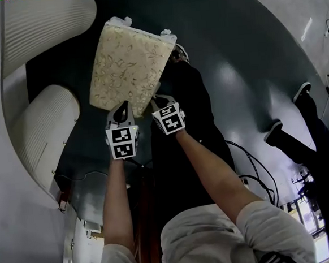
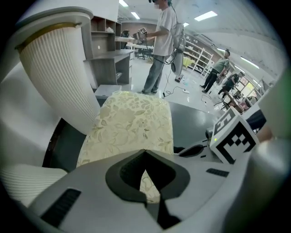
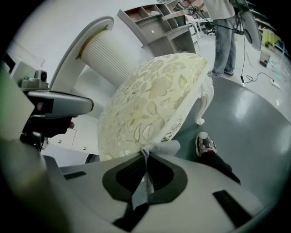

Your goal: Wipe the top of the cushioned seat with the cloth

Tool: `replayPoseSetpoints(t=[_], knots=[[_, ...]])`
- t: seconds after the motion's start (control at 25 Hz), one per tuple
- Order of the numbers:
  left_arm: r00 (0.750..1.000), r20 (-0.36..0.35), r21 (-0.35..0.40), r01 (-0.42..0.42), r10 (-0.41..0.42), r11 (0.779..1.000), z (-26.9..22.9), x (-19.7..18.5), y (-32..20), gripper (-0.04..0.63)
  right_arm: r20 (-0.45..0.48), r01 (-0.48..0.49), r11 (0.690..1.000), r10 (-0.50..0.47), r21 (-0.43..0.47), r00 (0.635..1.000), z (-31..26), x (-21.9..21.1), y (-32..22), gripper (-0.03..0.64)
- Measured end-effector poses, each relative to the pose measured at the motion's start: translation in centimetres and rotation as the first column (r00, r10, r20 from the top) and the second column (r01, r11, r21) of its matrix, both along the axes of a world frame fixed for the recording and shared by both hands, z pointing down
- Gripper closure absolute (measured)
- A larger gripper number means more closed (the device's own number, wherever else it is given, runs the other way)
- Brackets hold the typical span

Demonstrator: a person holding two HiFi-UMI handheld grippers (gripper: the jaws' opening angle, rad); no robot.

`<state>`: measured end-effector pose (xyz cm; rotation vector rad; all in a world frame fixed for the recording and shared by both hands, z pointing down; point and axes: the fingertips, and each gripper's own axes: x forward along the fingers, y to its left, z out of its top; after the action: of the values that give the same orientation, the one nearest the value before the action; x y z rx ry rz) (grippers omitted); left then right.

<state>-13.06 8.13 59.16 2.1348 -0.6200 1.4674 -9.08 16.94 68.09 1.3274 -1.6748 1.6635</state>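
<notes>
The cushioned seat [image 1: 126,62] is a cream stool with a leaf pattern and white legs, and it fills the middle of both gripper views [image 2: 132,127] [image 3: 154,100]. My left gripper [image 1: 123,105] hovers at the seat's near edge, its jaws shut [image 2: 145,153] with nothing between them. Just to its right is my right gripper [image 1: 158,101], also at the near edge. It is shut [image 3: 146,154] on a small white cloth [image 3: 163,147], which bunches past the tips against the cushion's edge. A strip of the cloth runs down between the pads.
A white ribbed curved bench [image 1: 42,129] stands left of the seat on the dark grey floor [image 1: 245,82]. My own shoe [image 3: 205,143] is beside the stool. A second person [image 1: 315,139] stands at right, a third [image 2: 161,43] beyond the stool by grey shelves [image 2: 107,59]. Cables [image 1: 253,172] lie at right.
</notes>
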Motion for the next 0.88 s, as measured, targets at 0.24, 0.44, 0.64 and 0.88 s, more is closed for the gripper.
replayPoseSetpoints(t=[0.24,0.44,0.64,0.88], knots=[[1.0,0.01,-0.012,-0.023,0.023,1.0,0.9,1.8,-0.6,0.581,0.002,-0.052,0.998,0.052,0.021,0.999,0.0,1.3,-0.7,0.598],[0.999,-0.002,-0.017,-0.051,0.051,0.999,1.1,3.8,-0.4,0.581,0.006,-0.083,0.996,0.083,0.027,0.997,-0.4,2.3,-1.2,0.598],[0.999,-0.009,-0.043,-0.044,0.044,0.998,1.6,4.8,-0.4,0.581,0.003,-0.119,0.992,0.119,0.031,0.993,-0.2,3.2,-1.9,0.598],[0.999,-0.023,-0.054,-0.05,0.048,0.997,1.8,6.2,-1.2,0.581,0.0,-0.13,0.99,0.13,0.046,0.991,-0.3,4.7,-2.5,0.598]])
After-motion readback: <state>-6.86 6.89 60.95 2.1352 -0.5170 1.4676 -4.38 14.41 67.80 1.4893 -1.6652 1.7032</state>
